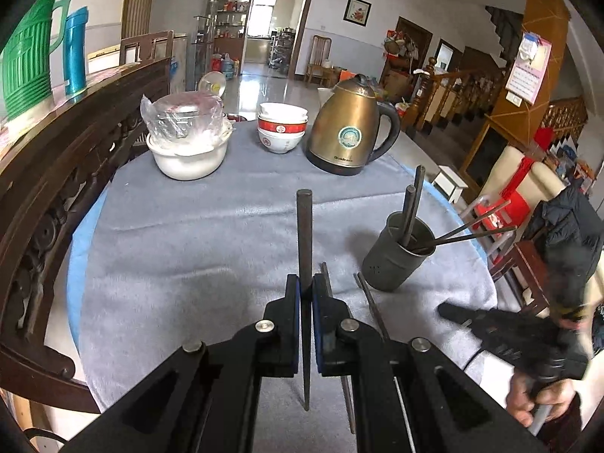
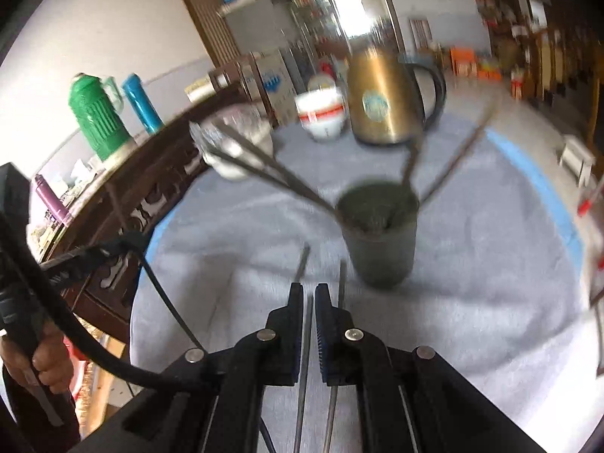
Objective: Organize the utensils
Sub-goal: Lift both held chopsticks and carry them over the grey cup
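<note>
My left gripper (image 1: 305, 283) is shut on a dark chopstick (image 1: 304, 226) that stands upright between its pads above the grey cloth. Two more chopsticks (image 1: 372, 309) lie on the cloth just right of it. A grey metal holder cup (image 1: 396, 256) with several chopsticks in it stands to the right; it also shows in the blurred right wrist view (image 2: 379, 241). My right gripper (image 2: 308, 290) hovers nearly shut over two loose chopsticks (image 2: 341, 283) lying on the cloth before the cup. It shows blurred at the lower right of the left wrist view (image 1: 453, 311).
A gold kettle (image 1: 351, 128), stacked red-and-white bowls (image 1: 281, 128) and a white bowl with wrapped glassware (image 1: 188, 151) stand at the table's far side. A dark carved wooden sideboard (image 1: 56, 188) borders the left, with a green jug (image 1: 28, 64) and blue flask (image 1: 75, 49) on it.
</note>
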`<state>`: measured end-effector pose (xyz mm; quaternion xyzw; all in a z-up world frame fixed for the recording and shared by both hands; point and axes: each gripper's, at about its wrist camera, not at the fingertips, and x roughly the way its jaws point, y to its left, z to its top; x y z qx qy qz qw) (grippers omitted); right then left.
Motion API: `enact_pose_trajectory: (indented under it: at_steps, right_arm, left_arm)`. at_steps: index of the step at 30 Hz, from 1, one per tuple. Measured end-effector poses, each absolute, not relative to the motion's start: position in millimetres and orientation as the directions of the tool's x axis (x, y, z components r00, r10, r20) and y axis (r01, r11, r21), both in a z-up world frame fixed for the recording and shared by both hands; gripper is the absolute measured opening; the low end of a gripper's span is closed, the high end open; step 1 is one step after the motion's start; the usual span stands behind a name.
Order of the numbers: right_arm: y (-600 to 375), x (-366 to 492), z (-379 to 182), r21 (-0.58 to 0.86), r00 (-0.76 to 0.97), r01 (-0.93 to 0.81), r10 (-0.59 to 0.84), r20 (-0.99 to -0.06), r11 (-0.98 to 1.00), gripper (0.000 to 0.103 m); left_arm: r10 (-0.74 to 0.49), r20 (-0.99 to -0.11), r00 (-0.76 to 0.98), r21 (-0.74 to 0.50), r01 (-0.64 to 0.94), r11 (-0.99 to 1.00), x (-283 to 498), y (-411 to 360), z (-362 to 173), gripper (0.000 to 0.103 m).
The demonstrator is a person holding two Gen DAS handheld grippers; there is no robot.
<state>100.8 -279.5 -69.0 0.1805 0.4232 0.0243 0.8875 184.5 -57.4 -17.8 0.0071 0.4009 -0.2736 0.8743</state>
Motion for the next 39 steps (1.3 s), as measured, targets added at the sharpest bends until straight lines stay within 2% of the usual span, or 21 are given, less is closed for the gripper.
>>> enact_pose_trajectory:
  at_steps: [5, 11, 16, 20, 22, 24, 30, 39]
  right_arm:
    - [-278.1, 116.3, -111.9, 0.301, 0.55, 0.141, 0.178, -0.816, 0.943, 0.011]
    - [-275.3, 141.4, -147.2, 0.281, 0.506, 0.177, 0.158, -0.848, 0.943, 0.031]
    - [-273.3, 160.4, -152.6, 0.231, 0.514, 0.195, 0.101, -0.852, 0.953, 0.031]
    - [-272.1, 176.3, -162.5, 0.181, 0.475, 0.222, 0.056, -0.878, 0.958, 0.027]
    - [-271.9, 181.2, -165.0, 0.15, 0.472, 0.225, 0.027, -0.881, 0.963, 0.019]
    - [-272.0, 182.1, -165.4, 0.133, 0.464, 0.222, 0.016, -0.886, 0.966, 0.006]
    - [-274.1, 163.2, -148.6, 0.175, 0.514, 0.188, 0.055, -0.856, 0.966, 0.006]
    - [-280.2, 109.3, -85.1, 0.266, 0.682, 0.087, 0.137, -0.718, 0.96, 0.006]
  left_arm:
    - [-0.472, -0.695, 0.542, -0.204, 0.482, 0.852, 177.0, -53.2, -16.7, 0.006]
    - [-0.473, -0.684, 0.555, -0.193, 0.488, 0.852, 166.8, -50.0, -14.8, 0.006]
    - [-0.477, -0.679, 0.558, -0.197, 0.487, 0.851, 163.7, -47.6, -14.5, 0.006]
    - [-0.481, -0.678, 0.555, -0.198, 0.493, 0.847, 162.3, -48.7, -14.2, 0.006]
    - [-0.481, -0.679, 0.554, -0.197, 0.494, 0.847, 161.7, -48.8, -13.7, 0.006]
    - [-0.483, -0.68, 0.552, -0.2, 0.494, 0.846, 161.4, -48.9, -13.2, 0.006]
    - [-0.482, -0.676, 0.558, -0.194, 0.496, 0.846, 158.9, -48.8, -8.5, 0.006]
    - [-0.494, -0.645, 0.582, -0.189, 0.505, 0.842, 152.7, -49.7, 10.9, 0.006]
